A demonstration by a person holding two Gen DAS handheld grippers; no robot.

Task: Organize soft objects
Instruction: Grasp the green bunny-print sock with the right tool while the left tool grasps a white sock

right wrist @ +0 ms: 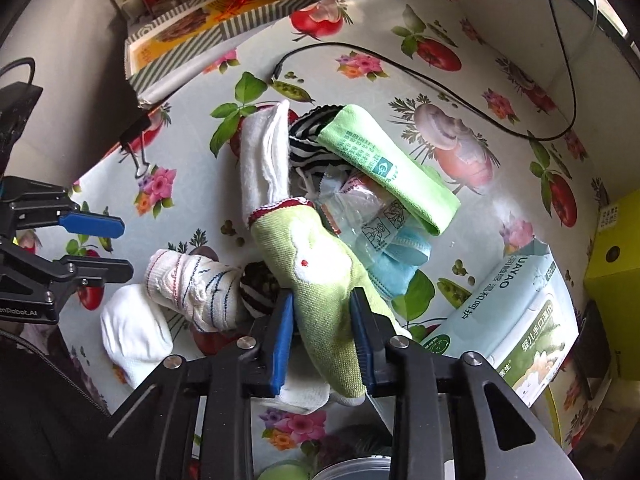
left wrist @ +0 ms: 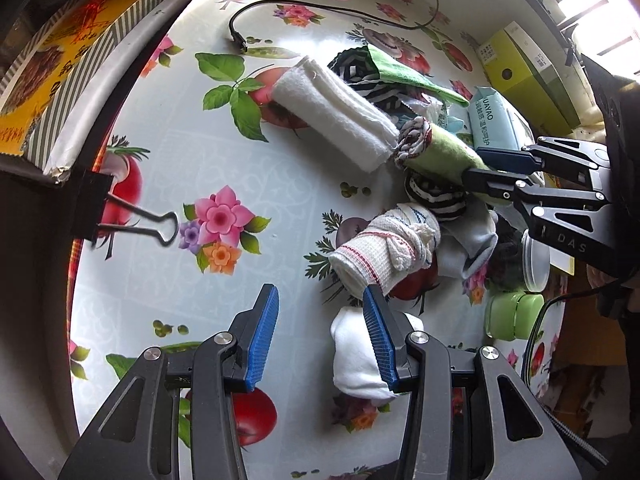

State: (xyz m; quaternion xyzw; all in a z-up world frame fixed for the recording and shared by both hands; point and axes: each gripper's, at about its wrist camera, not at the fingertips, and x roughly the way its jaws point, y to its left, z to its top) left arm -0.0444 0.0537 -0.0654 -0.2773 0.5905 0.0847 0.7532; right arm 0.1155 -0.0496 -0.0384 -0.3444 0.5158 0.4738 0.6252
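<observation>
Right gripper [right wrist: 322, 342] pinches the green sock [right wrist: 320, 276], pads pressed on both sides of its lower half; the cuff end lies against the white towel [right wrist: 264, 160] mid-pile on the bench [right wrist: 480, 92]. Left gripper [left wrist: 320, 342] spread, nothing between the pads, its right pad just beside a white sock [left wrist: 356, 364].

Step in hand, as judged: lift the green sock clear. Raise straight and slow so it does not drag the mask packet [right wrist: 360, 216] or the striped roll [right wrist: 260, 288] beneath.

Count: two green cloths (sock, folded cloth [right wrist: 384, 164]), one white towel, one white sock, one knotted pair [right wrist: 196, 292], one wipes pack [right wrist: 516, 320].
</observation>
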